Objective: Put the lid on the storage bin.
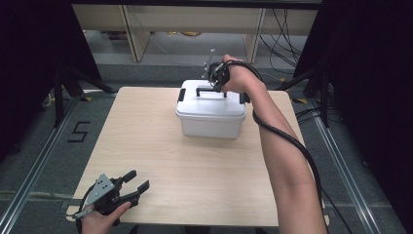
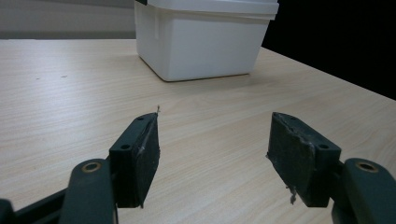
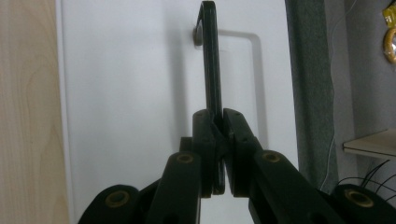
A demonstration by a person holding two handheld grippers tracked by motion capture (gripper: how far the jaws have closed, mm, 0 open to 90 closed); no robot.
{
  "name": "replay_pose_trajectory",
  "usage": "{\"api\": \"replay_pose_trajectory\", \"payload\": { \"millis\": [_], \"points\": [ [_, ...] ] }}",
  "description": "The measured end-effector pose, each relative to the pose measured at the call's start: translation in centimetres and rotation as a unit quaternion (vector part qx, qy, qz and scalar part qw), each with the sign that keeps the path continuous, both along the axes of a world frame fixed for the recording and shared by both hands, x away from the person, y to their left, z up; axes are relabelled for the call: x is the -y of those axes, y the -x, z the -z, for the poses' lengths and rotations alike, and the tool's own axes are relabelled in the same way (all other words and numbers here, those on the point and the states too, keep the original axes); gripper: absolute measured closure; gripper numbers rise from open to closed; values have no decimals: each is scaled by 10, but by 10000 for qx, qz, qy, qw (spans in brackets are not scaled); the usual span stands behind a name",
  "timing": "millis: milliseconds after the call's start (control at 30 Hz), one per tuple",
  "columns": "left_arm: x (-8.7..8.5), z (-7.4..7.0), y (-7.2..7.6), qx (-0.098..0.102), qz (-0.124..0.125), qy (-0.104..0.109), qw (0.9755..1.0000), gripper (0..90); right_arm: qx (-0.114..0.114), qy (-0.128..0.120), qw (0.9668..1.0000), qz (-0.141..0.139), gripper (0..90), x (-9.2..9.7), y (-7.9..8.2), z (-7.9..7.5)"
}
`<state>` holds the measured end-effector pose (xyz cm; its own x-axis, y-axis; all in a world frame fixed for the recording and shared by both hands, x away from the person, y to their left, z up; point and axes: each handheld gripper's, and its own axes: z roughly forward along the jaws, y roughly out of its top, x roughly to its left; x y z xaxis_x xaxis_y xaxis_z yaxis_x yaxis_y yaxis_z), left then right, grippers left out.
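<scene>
Handle [image 3: 210, 56] of the white storage box is what I have pinched in my right hand-held gripper [image 3: 219, 140]: the jaws are closed flat on the thin black bar, which stands up edge-on between the pads in the right gripper view. In the high view that right hand-held gripper [image 1: 216, 75] sits over the back of the lid, my forearm reaching across the right side of the table [image 1: 146, 146].

Beyond the jaws lies the white lid [image 3: 130, 93], with a shallow recess where the handle folds down. The box [image 1: 210, 109] stands toward the far middle of the table, lid on, with black latches at its two ends.

My left hand-held gripper [image 1: 136, 185] rests at the near left corner of the table, jaws wide apart with nothing between them; in the left gripper view the box [image 2: 201, 42] is well ahead of it.

I judge the box to be stiff, smooth plastic, probably light unless it is loaded; I cannot see inside. The handle is the natural hold, but it is narrow and hinged, so the box may swing or tilt under it. Gripping near the bar's middle should keep it level.
</scene>
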<state>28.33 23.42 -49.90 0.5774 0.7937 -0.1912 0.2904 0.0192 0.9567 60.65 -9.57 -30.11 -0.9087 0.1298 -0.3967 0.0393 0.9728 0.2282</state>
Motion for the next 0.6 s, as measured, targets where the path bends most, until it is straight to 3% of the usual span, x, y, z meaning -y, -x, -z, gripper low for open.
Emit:
{"api": "replay_pose_trajectory", "payload": {
  "millis": [133,267,433,567,600],
  "points": [
    [0,1,-1,1,-7,4,10000,332,-29,-68,10000,8,849,2,-1,0],
    [0,1,0,-6,-16,-6,10000,332,-116,-334,9994,51,848,5,1,-5],
    [-1,1,0,15,-11,2,10000,332,-124,-337,9993,52,848,6,0,-6],
    [-1,1,0,-3,-34,-3,10000,332,-263,-563,9978,219,849,8,3,-8],
    [-1,1,0,3,-28,10,10000,332,-228,-600,9979,118,849,8,2,-8]
  ]
}}
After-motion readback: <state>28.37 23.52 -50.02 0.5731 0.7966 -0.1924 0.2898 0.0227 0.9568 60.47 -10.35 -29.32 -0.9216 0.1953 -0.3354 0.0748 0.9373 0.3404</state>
